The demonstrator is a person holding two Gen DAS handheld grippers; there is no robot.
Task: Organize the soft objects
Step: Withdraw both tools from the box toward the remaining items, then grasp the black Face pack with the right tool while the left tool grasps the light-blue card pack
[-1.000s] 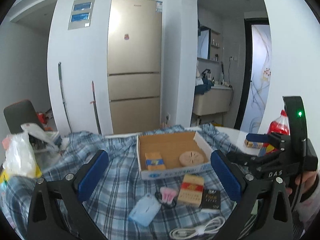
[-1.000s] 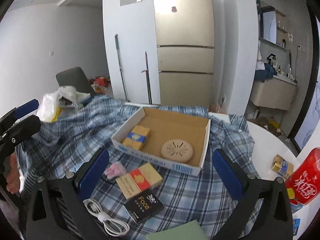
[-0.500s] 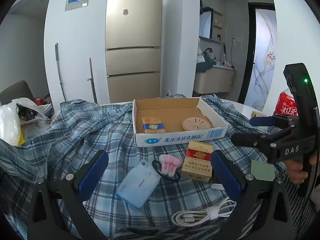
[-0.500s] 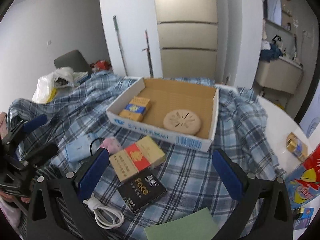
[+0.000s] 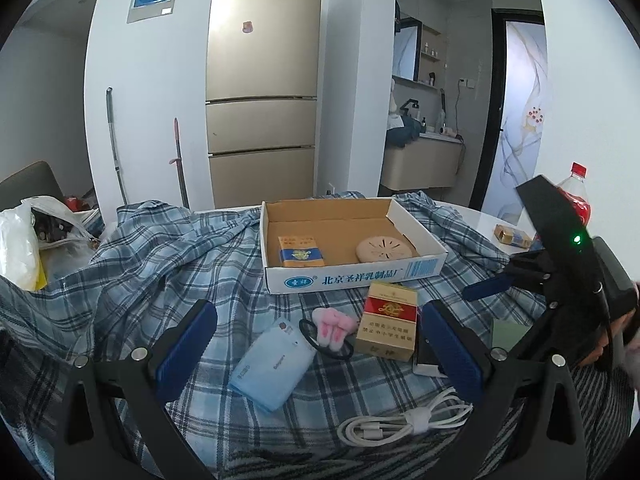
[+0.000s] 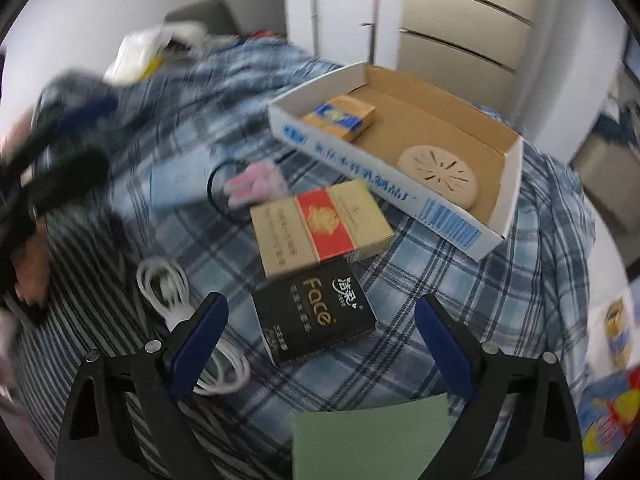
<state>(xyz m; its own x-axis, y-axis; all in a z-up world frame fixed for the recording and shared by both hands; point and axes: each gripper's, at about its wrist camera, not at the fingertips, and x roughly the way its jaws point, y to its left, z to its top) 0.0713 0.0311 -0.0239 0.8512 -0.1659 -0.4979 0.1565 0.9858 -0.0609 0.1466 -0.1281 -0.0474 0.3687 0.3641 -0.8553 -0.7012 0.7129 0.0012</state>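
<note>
An open cardboard box (image 5: 400, 276) (image 6: 492, 232) sits on a plaid blanket and holds a yellow-blue pack (image 5: 300, 251) (image 6: 340, 116) and a round tan disc (image 5: 385, 249) (image 6: 440, 170). In front of it lie a pink plush hair tie (image 5: 334, 326) (image 6: 256, 186), a light blue pouch (image 5: 274, 368), a red and gold carton (image 5: 386, 326) (image 6: 320, 226), a black "Face" pack (image 6: 316, 316) and a coiled white cable (image 5: 404, 426) (image 6: 176, 292). My left gripper (image 5: 316, 354) is open and empty above the pouch and hair tie. My right gripper (image 6: 320, 336) is open and empty over the black pack.
A green card (image 6: 368, 440) lies near the front edge. A white plastic bag (image 5: 18, 248) sits at the left. A red bottle (image 5: 576, 196) and a small yellow pack (image 5: 512, 236) stand at the right on the white table. A fridge (image 5: 262, 80) stands behind.
Both grippers have come lower and closer to the objects in front of the box. The right gripper has tilted down toward the black pack. Both stay open and empty.
</note>
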